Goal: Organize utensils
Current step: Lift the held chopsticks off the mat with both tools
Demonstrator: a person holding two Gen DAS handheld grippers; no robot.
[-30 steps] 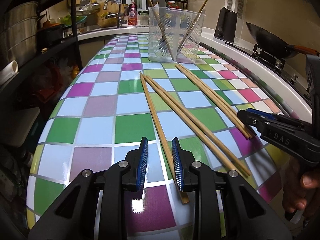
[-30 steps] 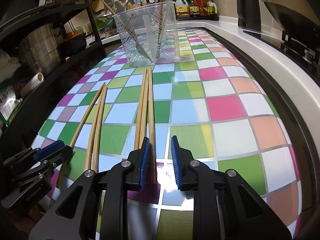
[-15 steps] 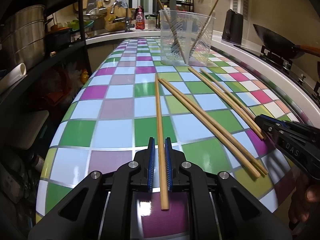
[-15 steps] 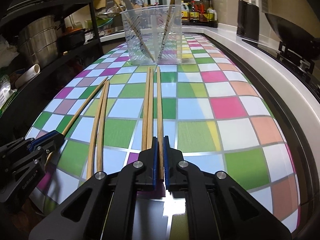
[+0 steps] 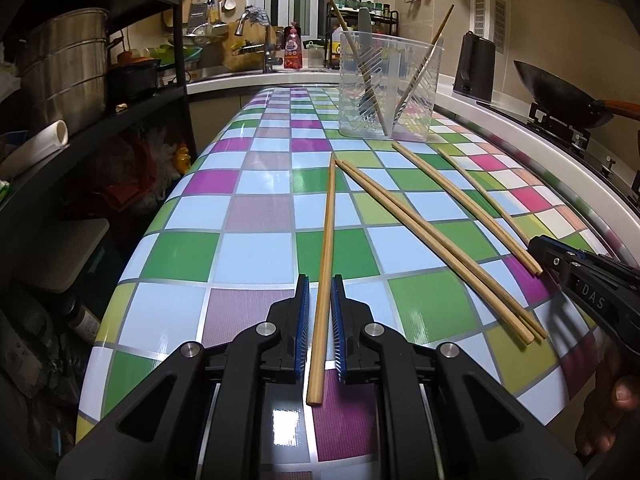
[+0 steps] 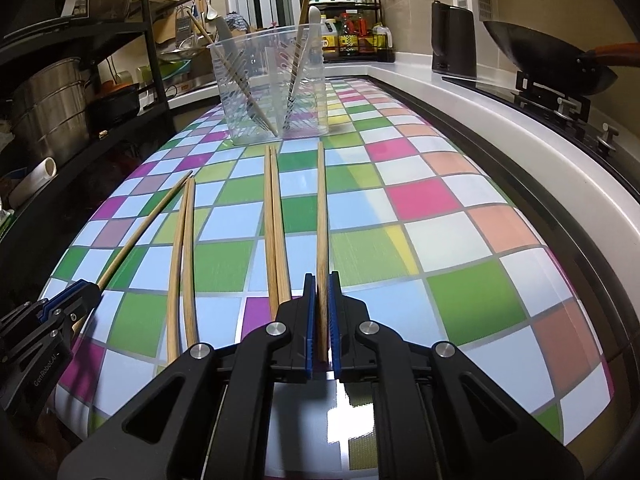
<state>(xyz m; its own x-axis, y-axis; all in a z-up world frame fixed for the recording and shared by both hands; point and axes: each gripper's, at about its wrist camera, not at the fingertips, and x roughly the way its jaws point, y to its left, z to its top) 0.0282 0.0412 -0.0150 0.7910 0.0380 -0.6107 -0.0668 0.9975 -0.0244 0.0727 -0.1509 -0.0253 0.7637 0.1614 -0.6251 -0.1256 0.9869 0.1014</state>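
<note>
Left gripper point(image 5: 319, 320): pads pinching one chopstick point(image 5: 325, 264) near its thick butt end; short tail sticks out behind the pads.
Right gripper point(image 6: 322, 312): pressed tight on another single chopstick point(image 6: 321, 216), also near the butt.
Where: both sticks low over the checkered table point(image 5: 256, 248); four more lie loose between them, as two pairs point(image 6: 274, 220) point(image 6: 182, 248).
Axis: each held stick runs straight ahead along the fingers, thin tip toward the clear holder point(image 6: 272, 92) at the far end.
Handling (judged): light, stiff wood, smooth and narrow; likely to pivot or slip in the pads. A grip nearer mid-length would swing less.
Holder: already has two sticks leaning in it.
</note>
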